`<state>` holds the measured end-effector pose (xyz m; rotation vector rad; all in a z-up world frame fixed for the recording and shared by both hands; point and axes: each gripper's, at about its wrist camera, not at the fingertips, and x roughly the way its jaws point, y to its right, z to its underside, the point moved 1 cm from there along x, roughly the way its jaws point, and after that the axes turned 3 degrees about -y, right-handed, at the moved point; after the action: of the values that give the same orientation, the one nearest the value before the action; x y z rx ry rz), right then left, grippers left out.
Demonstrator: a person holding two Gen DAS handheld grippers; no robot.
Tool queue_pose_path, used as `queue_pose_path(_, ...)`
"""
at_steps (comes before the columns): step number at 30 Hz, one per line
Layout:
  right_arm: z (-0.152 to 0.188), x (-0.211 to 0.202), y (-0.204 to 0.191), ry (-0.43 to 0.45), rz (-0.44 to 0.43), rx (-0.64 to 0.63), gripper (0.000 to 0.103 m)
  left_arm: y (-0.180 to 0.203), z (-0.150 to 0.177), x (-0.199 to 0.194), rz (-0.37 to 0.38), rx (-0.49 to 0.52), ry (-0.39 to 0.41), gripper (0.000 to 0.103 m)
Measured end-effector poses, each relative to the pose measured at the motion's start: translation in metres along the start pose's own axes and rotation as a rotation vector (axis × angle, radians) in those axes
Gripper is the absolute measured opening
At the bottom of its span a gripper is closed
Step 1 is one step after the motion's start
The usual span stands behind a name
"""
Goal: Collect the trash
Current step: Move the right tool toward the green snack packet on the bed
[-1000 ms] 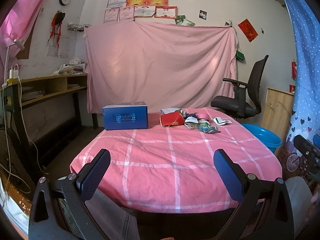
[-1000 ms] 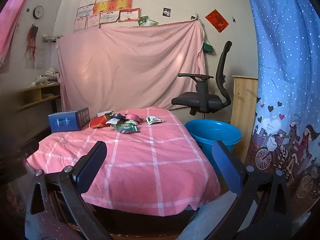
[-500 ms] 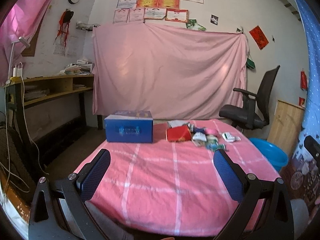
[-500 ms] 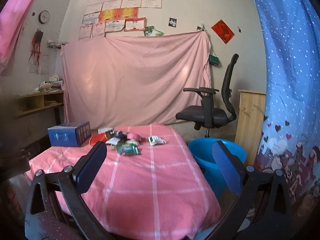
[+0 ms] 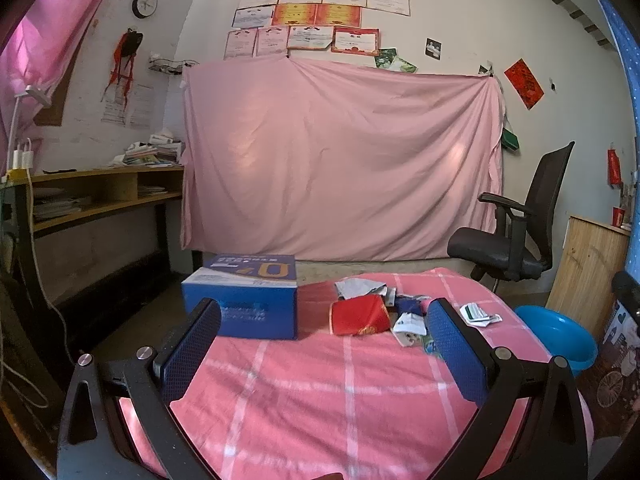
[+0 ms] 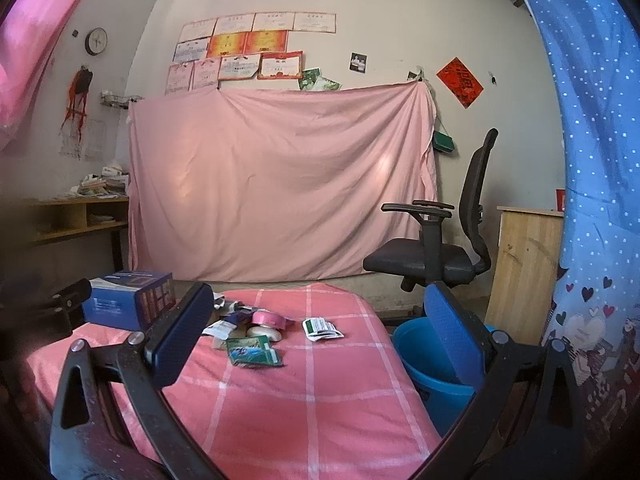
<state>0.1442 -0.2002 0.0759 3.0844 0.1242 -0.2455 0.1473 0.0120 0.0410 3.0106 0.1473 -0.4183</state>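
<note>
A pile of trash lies at the far end of the pink checked table [image 5: 304, 396]: a red packet [image 5: 359, 315], a grey wrapper [image 5: 356, 287], a white-green sachet [image 5: 478, 314]. In the right wrist view I see the green packet [image 6: 253, 353], a pink tape roll [image 6: 269, 319] and the white-green sachet [image 6: 322, 327]. My left gripper [image 5: 322, 344] hovers open over the table, short of the pile. My right gripper [image 6: 316, 332] is open too, nothing between its fingers. A blue basin [image 6: 430, 356] stands on the floor right of the table.
A blue box [image 5: 242, 300] sits on the table left of the pile. A black office chair [image 6: 440, 248] stands behind the basin, beside a wooden cabinet [image 6: 524, 268]. A pink sheet [image 5: 340, 160] hangs on the back wall; shelves [image 5: 100, 196] run along the left.
Both grippers have moved forward over the table toward the pile, which now looks larger and closer. Both stay open.
</note>
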Motion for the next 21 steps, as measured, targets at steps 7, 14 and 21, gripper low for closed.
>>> queue_pose_path(7, 0.008, 0.052, 0.000, -0.040, -0.025, -0.032, 0.103, 0.007, 0.000, 0.049, 0.043, 0.014, -0.022, 0.101)
queue_pose_path(14, 0.026, 0.113, -0.005, -0.183, -0.130, -0.046, 0.103, 0.007, 0.010, 0.121, 0.044, 0.018, -0.158, 0.101)
queue_pose_path(21, 0.059, 0.168, -0.023, -0.455, -0.269, -0.072, 0.103, -0.010, 0.023, 0.176, 0.051, -0.047, -0.322, 0.100)
